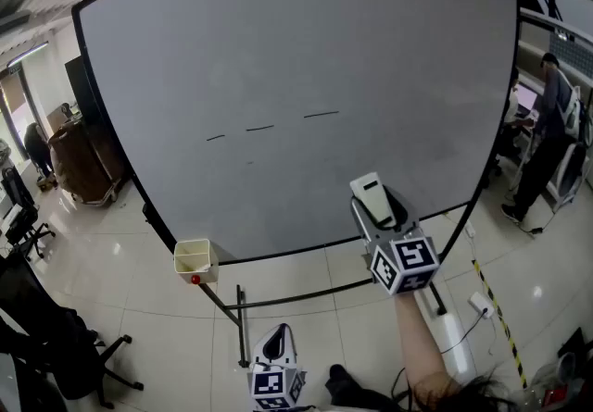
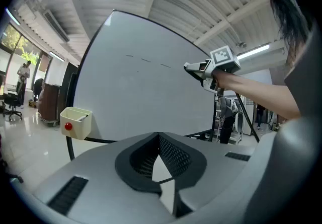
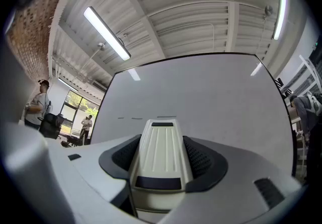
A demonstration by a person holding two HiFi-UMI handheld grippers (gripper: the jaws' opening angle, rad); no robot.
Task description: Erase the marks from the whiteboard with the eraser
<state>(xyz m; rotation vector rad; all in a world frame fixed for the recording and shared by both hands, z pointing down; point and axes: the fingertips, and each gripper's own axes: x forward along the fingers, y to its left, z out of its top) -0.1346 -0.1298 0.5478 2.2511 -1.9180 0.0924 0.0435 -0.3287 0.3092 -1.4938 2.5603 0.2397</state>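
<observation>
The floor (image 1: 167,327) was laid with pale, glossy tiles. The black stand (image 1: 242,327) of the whiteboard (image 1: 306,49) rested on it near the middle, one bar running along the tiles below the board's lower edge. Toward the floor's left edge stood a black office chair (image 1: 65,355), a second chair (image 1: 20,216) farther back, and a brown wooden cabinet (image 1: 85,160) behind the board's left side. Toward the right edge a white power strip (image 1: 482,305) lay on the tiles just beside a strip of yellow-and-black tape (image 1: 500,327). A person (image 1: 547,137) stood farther back on that side.
</observation>
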